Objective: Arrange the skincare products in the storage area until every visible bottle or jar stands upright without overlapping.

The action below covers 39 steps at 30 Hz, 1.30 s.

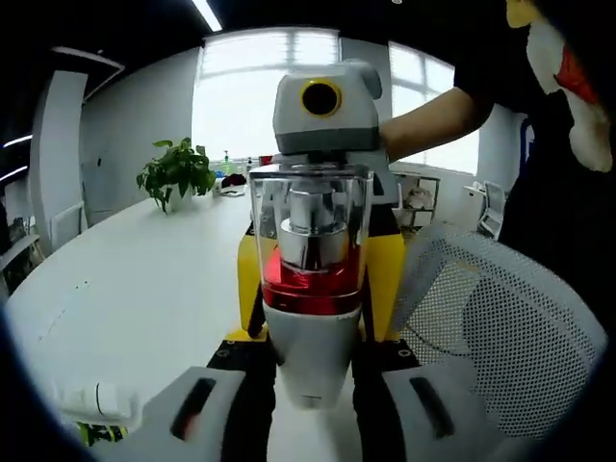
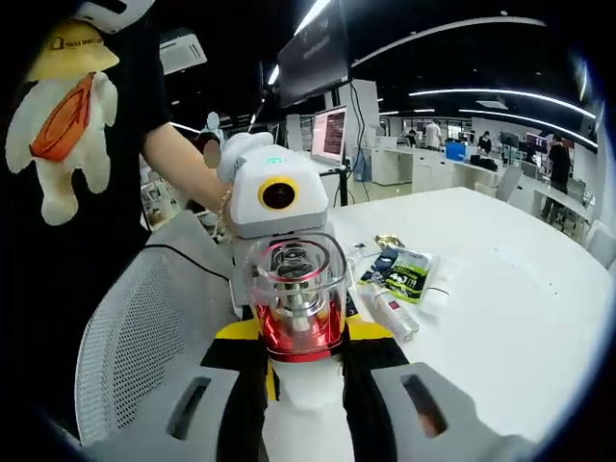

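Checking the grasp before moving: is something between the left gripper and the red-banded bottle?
Nothing visible. The bottle already sits between the jaws of the left gripper, and the right gripper flanks it from the far side.

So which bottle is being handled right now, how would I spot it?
Start at the long white table. Above its near edge, beside the white mesh chair, both grippers meet on one bottle. It has a clear cap, a red band and a white base; the other products lie flat.

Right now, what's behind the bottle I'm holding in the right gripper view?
Directly behind the bottle sits the left gripper. Beside it on the table lie a tube and packets. The bottle covers whatever lies straight beyond.
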Motion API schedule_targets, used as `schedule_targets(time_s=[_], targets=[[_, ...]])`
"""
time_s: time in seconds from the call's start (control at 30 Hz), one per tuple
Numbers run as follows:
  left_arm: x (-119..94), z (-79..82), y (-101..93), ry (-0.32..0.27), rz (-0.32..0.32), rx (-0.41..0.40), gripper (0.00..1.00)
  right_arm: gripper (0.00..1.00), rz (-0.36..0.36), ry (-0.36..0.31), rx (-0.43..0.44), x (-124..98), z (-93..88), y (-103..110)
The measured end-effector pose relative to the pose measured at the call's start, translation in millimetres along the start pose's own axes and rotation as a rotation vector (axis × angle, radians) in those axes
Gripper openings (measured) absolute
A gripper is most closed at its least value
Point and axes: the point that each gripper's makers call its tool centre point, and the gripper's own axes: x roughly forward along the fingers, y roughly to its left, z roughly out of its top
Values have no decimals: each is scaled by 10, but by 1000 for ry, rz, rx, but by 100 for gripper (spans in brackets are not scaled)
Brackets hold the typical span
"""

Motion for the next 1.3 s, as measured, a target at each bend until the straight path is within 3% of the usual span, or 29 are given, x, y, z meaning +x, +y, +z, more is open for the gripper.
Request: schedule_targets(time_s=[0.4, 0.73, 0.93, 1.3], targets=[[153, -193, 189, 16, 31, 7, 25, 28, 14, 108, -40, 40, -285, -235], [221, -168, 458, -32, 50, -45, 26, 28, -6, 82, 9, -12, -286, -542], [238, -231, 886, -51, 82, -97, 26, 28, -33, 64, 12, -95, -286, -810], [290, -234, 1326, -10, 102, -24, 26, 27, -35, 55, -44, -77, -251, -1287]])
